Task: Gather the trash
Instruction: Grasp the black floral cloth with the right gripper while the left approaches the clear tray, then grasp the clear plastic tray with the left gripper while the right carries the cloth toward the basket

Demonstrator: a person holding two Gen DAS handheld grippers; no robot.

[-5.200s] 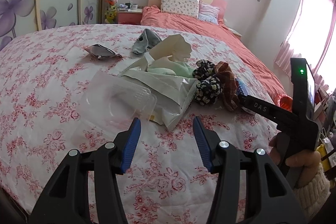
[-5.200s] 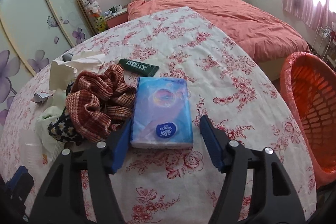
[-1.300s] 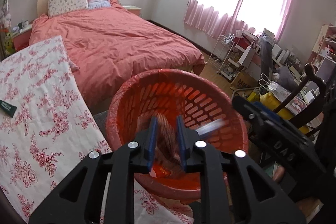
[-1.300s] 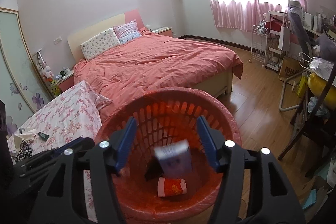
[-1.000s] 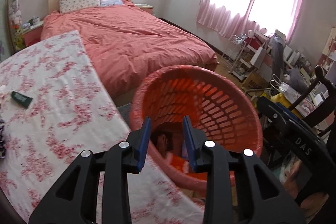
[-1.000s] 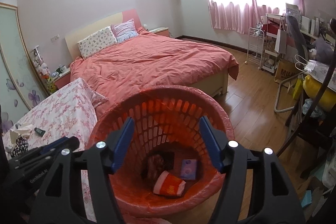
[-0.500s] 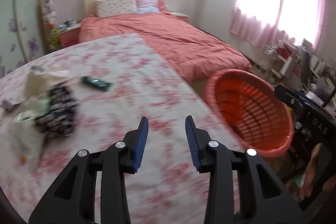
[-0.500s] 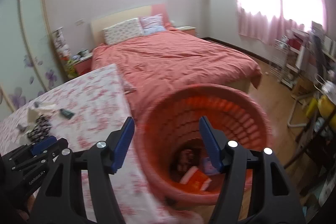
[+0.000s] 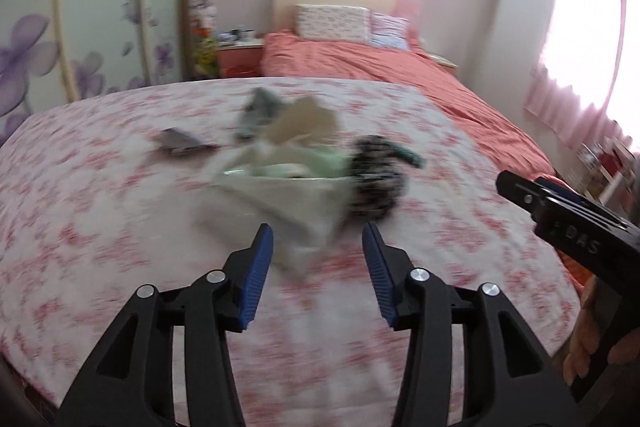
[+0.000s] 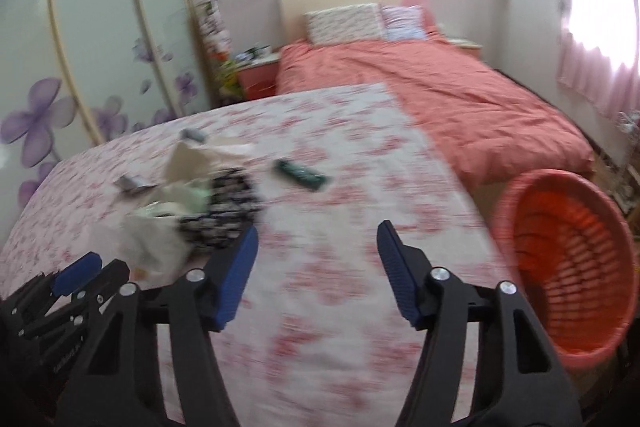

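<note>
A pile of trash lies on the floral bedspread (image 9: pixel 80 211): a white plastic bag (image 9: pixel 280 195) with green paper, a black patterned cloth (image 9: pixel 376 183), a beige paper (image 9: pixel 304 123), a grey wrapper (image 9: pixel 180 143) and a dark green tube (image 10: pixel 300 175). My left gripper (image 9: pixel 318 251) is open and empty, just short of the white bag. My right gripper (image 10: pixel 316 255) is open and empty over the bedspread, right of the black cloth (image 10: pixel 224 211). The orange basket (image 10: pixel 568 267) stands on the floor at the right. Both views are blurred.
A second bed with a salmon cover (image 10: pixel 460 99) lies behind. A wardrobe with purple flowers (image 10: pixel 80 67) fills the left. A nightstand (image 9: pixel 236 59) stands by the headboard. The right gripper's body (image 9: pixel 572 227) shows at the left view's right edge.
Both grippers dropped the checked cloth and the tissue pack into the basket, then swung left back over the floral bedspread. The left gripper opened wider and now faces the trash pile.
</note>
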